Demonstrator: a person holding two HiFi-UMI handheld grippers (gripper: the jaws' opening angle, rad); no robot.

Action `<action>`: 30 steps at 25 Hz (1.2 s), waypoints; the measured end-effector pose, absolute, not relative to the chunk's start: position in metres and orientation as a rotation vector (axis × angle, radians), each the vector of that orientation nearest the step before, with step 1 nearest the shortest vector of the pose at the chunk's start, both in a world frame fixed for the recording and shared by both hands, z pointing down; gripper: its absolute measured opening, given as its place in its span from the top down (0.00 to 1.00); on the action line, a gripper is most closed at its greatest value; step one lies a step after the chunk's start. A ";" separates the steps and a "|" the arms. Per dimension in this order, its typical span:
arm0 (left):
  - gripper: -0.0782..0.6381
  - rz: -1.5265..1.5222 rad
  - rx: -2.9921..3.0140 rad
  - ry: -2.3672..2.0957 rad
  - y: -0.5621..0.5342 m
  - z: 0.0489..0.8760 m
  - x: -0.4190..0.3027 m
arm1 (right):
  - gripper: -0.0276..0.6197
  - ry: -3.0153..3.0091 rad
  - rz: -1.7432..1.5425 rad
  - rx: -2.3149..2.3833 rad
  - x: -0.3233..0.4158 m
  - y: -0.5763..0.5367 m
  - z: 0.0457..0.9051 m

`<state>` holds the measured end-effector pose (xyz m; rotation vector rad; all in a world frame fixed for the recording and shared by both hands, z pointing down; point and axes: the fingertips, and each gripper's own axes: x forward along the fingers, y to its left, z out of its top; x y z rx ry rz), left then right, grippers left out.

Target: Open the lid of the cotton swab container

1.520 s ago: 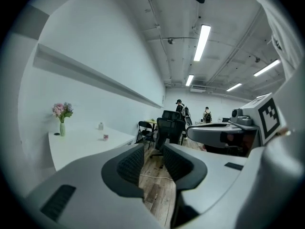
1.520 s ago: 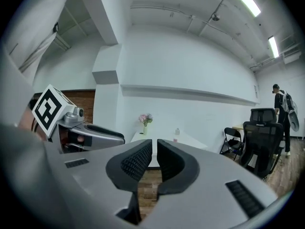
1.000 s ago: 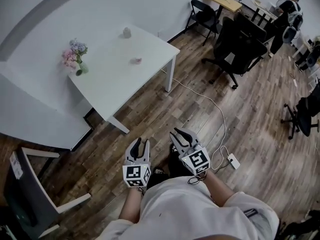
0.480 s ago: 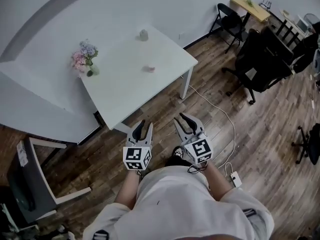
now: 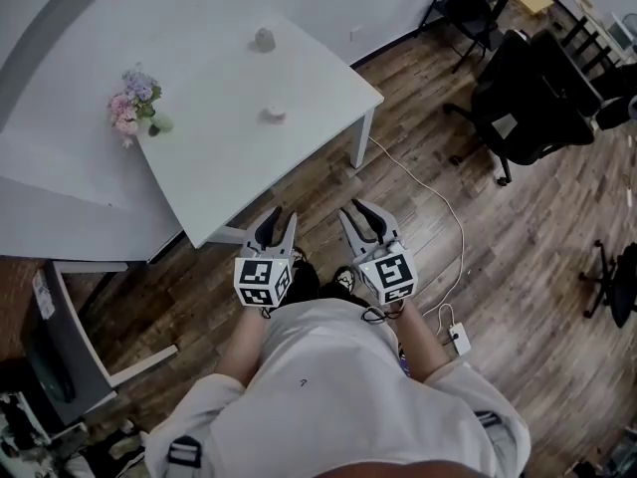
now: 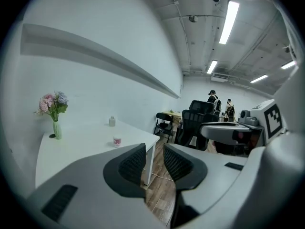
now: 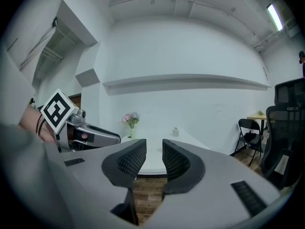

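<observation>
**Both hand-held grippers empty, held short of the counter**

The person stands on the wooden floor [image 5: 299, 192] just off the near corner of a white counter [image 5: 229, 162], with a hand-held gripper in each hand at waist height.

The left hand-held gripper [image 5: 280, 219] points toward the counter's near edge. In the left gripper view [image 6: 153, 151] its ribbed pads stand a narrow gap apart, with only floor and a counter leg showing between them.

The right hand-held gripper [image 5: 355, 209] sits just beside it, over bare floor. In the right gripper view [image 7: 154, 149] its jaws are likewise slightly parted and grip nothing.

The cotton swab container [image 5: 271, 114], a short round pot with a pinkish band, stands upright near the middle of the counter, well apart from both hand-held grippers. It also shows in the left gripper view [image 6: 116, 141]. It is too small to tell how its lid sits.

A small grey bottle [image 5: 264, 39] stands near the far corner of the counter. A vase of pink and purple flowers [image 5: 130, 106] stands at the left edge, against the wall.

A white cable [image 5: 438, 217] runs across the floor to a power strip [image 5: 459, 340] on the person's right. Black office chairs [image 5: 528, 98] stand farther off.
</observation>
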<state>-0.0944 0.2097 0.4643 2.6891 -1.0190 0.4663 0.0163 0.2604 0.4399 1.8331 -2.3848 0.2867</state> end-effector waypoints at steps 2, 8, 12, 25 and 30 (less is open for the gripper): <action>0.71 0.466 2.677 -1.020 0.197 0.469 -0.086 | 0.82 -2.375 0.316 1.821 0.023 0.250 0.448; 0.71 0.467 2.645 -1.029 0.141 0.490 -0.081 | 0.82 -2.365 0.324 1.776 0.027 0.199 0.461; 0.71 0.447 2.626 -1.011 0.095 0.502 -0.072 | 0.82 -2.323 0.356 1.754 0.035 0.156 0.473; 0.71 0.654 2.633 -0.844 -0.057 0.572 -0.068 | 0.82 -2.210 0.477 1.651 0.035 -0.008 0.511; 0.71 0.736 2.624 -0.776 -0.080 0.600 -0.058 | 0.81 -2.205 0.543 1.572 0.033 -0.042 0.528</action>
